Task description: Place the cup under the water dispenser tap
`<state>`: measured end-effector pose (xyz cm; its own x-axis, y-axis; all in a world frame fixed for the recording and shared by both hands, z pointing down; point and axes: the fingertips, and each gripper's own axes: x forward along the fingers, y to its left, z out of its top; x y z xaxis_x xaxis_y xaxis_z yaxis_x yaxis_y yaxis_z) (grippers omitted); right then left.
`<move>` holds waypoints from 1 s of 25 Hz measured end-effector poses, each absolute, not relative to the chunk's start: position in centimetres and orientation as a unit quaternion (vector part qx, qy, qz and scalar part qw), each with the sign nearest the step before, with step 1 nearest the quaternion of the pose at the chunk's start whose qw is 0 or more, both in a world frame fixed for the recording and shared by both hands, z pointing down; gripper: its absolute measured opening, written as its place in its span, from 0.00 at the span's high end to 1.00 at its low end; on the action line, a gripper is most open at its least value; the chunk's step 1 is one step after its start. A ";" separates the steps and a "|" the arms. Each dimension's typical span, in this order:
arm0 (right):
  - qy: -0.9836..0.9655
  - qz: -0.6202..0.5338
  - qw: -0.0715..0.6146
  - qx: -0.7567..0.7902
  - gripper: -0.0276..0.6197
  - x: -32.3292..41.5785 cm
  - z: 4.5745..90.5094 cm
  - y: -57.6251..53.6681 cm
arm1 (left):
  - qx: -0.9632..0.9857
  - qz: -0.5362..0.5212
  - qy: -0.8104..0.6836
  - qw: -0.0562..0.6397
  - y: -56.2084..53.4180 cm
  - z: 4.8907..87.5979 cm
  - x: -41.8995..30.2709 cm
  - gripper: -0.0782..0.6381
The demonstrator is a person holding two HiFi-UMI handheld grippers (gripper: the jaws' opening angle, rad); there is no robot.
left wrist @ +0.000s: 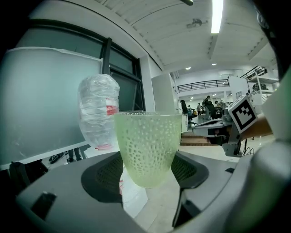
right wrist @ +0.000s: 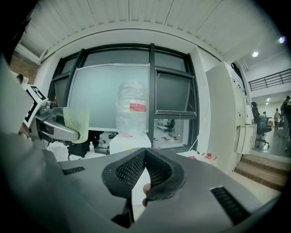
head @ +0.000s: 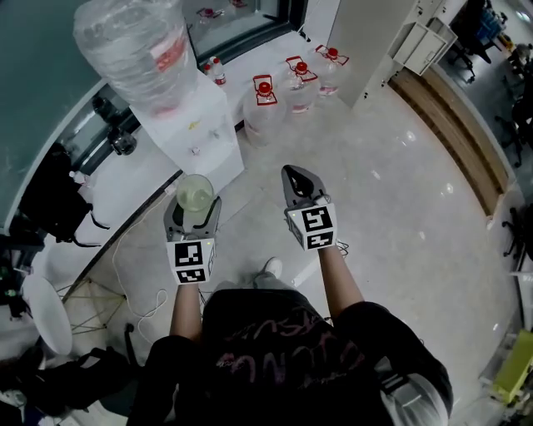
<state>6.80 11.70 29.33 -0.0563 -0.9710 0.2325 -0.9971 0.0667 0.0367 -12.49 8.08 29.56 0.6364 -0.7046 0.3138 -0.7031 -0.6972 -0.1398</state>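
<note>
Person's dark shirt filling bottom edge. Left gripper jaws standing wide, gripping upright green cup by lower sides; cup hanging in air near water dispenser front, not touching. Right gripper jaws meeting, empty, hovering over open floor. Spare bottles crowding wall beside dispenser.

Glossy pale floor, dark-framed frosted windows, white ceiling, strip light

Bright ceiling light, floor glare, fisheye edges.
</note>
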 end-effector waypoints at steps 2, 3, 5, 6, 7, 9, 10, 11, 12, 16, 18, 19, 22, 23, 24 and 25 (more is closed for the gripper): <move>-0.729 0.071 0.099 0.673 0.93 7.2 29.8 11.3 | -0.902 -0.180 0.391 0.002 7.9 29.8 -12.0 0.42; -0.732 0.071 0.100 0.670 0.93 7.2 30.0 11.1 | -0.902 -0.181 0.393 0.003 7.7 29.8 -11.8 0.42; -0.736 0.072 0.100 0.666 0.93 7.4 30.2 10.7 | -0.900 -0.183 0.395 0.006 7.4 29.8 -11.4 0.42; -0.738 0.072 0.099 0.664 0.93 7.4 30.3 10.6 | -0.900 -0.183 0.396 0.007 7.2 29.8 -11.2 0.42; -0.738 0.071 0.098 0.663 0.93 7.6 30.2 10.4 | -0.900 -0.184 0.396 0.007 7.0 29.8 -11.0 0.42; -0.739 0.068 0.093 0.664 0.94 8.1 30.0 9.8 | -0.900 -0.183 0.396 0.005 6.3 30.1 -10.5 0.42; -0.739 0.067 0.091 0.664 0.93 8.3 30.0 9.4 | -0.900 -0.183 0.396 0.003 5.9 30.3 -10.2 0.42; -0.739 0.068 0.090 0.665 0.93 8.6 30.1 9.0 | -0.900 -0.182 0.396 0.001 5.5 30.5 -10.0 0.42; -0.738 0.068 0.091 0.665 0.93 8.9 30.2 8.6 | -0.900 -0.182 0.396 -0.001 5.1 30.8 -9.7 0.42; -0.737 0.071 0.098 0.665 0.94 9.8 30.8 6.5 | -0.902 -0.184 0.389 -0.011 3.4 31.7 -8.5 0.42; -0.738 0.072 0.102 0.663 0.93 10.1 31.2 5.2 | -0.904 -0.184 0.386 -0.014 2.2 32.1 -8.0 0.42; -0.739 0.073 0.103 0.662 0.93 10.2 31.3 4.5 | -0.904 -0.184 0.387 -0.014 1.4 32.3 -7.8 0.42; -0.740 0.073 0.108 0.659 0.93 10.6 31.7 2.1 | -0.902 -0.183 0.390 -0.018 -1.0 32.7 -7.4 0.42; -0.740 0.074 0.110 0.659 0.93 10.7 31.9 1.3 | -0.902 -0.183 0.390 -0.020 -1.7 32.7 -7.3 0.42; -0.740 0.075 0.112 0.659 0.93 10.9 32.0 0.4 | -0.902 -0.184 0.389 -0.021 -2.5 32.8 -7.2 0.42; -0.741 0.076 0.112 0.658 0.93 11.0 32.1 -0.5 | -0.902 -0.184 0.389 -0.022 -3.3 33.0 -7.1 0.42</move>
<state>10.95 -0.46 32.10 -0.1082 -0.9581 0.2654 -0.9919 0.1217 0.0350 -7.10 -3.26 32.96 0.6294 -0.6944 0.3487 -0.7104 -0.6961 -0.1041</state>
